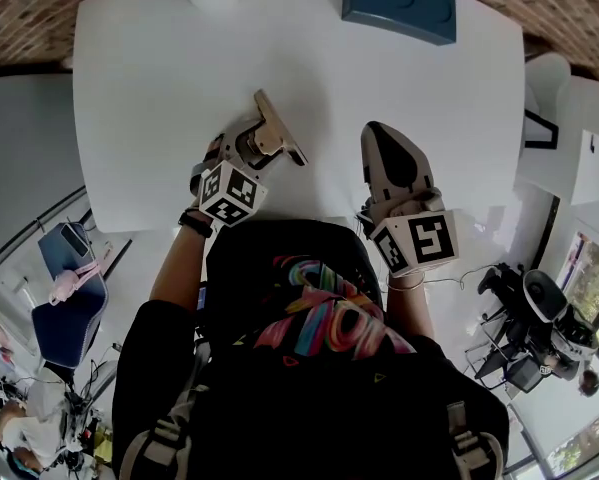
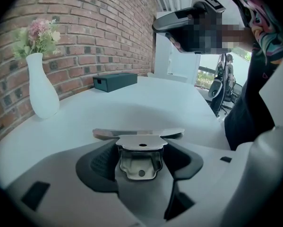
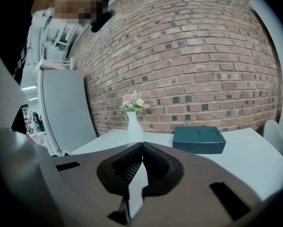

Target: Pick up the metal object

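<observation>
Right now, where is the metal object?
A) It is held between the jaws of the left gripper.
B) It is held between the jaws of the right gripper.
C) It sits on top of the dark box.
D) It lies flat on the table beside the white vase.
A: the left gripper view shows the metal object clamped between the jaws of the left gripper, while the right gripper has its jaws together on nothing.

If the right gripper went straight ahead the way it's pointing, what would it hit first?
Probably the white vase at the far edge of the table, almost dead ahead of the right gripper; the teal box lies off to the right. Depth is unclear, so it could narrowly miss.
</observation>
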`<action>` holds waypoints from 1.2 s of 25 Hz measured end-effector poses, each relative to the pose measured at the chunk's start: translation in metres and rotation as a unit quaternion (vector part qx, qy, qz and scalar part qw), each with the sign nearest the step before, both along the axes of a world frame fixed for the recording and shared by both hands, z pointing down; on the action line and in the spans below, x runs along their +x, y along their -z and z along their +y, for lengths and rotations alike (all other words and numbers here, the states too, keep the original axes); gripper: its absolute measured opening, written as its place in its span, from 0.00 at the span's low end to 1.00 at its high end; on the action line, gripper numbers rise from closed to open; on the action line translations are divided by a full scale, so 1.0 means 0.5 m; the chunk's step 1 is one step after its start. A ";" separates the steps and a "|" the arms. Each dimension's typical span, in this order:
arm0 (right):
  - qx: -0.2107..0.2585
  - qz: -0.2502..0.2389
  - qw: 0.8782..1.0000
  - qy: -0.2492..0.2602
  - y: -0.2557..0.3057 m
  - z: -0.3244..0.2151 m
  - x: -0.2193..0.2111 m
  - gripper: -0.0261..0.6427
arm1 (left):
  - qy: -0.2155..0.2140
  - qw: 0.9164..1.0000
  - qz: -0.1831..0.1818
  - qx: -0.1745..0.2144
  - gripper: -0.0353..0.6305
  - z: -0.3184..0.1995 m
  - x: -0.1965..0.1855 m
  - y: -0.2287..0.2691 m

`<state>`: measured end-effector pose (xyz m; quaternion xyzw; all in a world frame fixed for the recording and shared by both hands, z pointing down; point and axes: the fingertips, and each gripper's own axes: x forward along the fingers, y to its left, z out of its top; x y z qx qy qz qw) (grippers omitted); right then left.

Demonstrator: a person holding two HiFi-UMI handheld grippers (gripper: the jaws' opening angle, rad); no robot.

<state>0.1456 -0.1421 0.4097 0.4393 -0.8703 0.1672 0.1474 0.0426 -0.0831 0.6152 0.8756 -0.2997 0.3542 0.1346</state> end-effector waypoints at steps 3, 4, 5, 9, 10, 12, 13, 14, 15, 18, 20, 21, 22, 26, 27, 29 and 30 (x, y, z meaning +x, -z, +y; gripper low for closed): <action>0.001 0.001 1.000 0.000 0.003 0.004 0.000 0.07 | 0.003 1.000 0.001 0.002 0.50 0.001 0.000 0.003; 0.002 0.001 1.000 -0.001 0.005 0.006 0.000 0.07 | 0.005 1.000 0.002 0.003 0.50 0.001 0.000 0.004; 0.003 0.001 1.000 -0.001 0.006 0.007 0.001 0.07 | 0.006 1.000 0.003 0.003 0.50 0.000 0.002 0.006; 0.005 0.000 1.000 -0.005 0.010 0.007 0.008 0.07 | 0.011 1.000 0.011 0.003 0.50 -0.004 0.007 0.016; 0.006 0.000 1.000 -0.005 0.012 0.008 0.008 0.07 | 0.012 1.000 0.013 0.004 0.50 -0.004 0.006 0.020; 0.008 0.001 1.000 -0.006 0.016 0.010 0.009 0.07 | 0.015 1.000 0.015 0.007 0.50 -0.004 0.004 0.028; 0.008 0.002 1.000 -0.007 0.018 0.010 0.010 0.07 | 0.017 1.000 0.016 0.008 0.50 -0.004 0.002 0.033; 0.010 0.001 1.000 -0.008 0.020 0.011 0.011 0.07 | 0.020 1.000 0.018 0.010 0.50 -0.005 0.000 0.038; 0.011 0.001 1.000 -0.009 0.023 0.012 0.011 0.07 | 0.024 0.999 0.020 0.012 0.50 -0.006 -0.002 0.044; 0.014 0.001 1.000 -0.009 0.031 0.016 0.010 0.07 | 0.035 0.999 0.026 0.023 0.50 -0.008 -0.009 0.067; 0.019 0.002 1.000 -0.005 0.038 0.017 0.011 0.07 | 0.042 0.998 0.029 0.033 0.50 -0.014 -0.012 0.085; 0.021 0.002 1.000 -0.004 0.042 0.017 0.012 0.07 | 0.046 0.998 0.031 0.038 0.50 -0.017 -0.013 0.095; 0.023 0.002 1.000 -0.003 0.045 0.017 0.014 0.07 | 0.051 0.997 0.032 0.043 0.50 -0.021 -0.014 0.105; 0.028 0.001 1.000 -0.001 0.061 0.018 0.017 0.07 | 0.071 0.995 0.043 0.062 0.50 -0.036 -0.021 0.154; 0.028 0.002 1.000 -0.002 0.065 0.018 0.017 0.07 | 0.075 0.994 0.045 0.067 0.50 -0.040 -0.023 0.167; 0.030 0.001 1.000 -0.003 0.072 0.018 0.016 0.07 | 0.082 0.992 0.050 0.079 0.50 -0.049 -0.027 0.193; 0.032 0.000 0.999 -0.004 0.075 0.017 0.015 0.07 | 0.085 0.991 0.053 0.085 0.50 -0.052 -0.028 0.205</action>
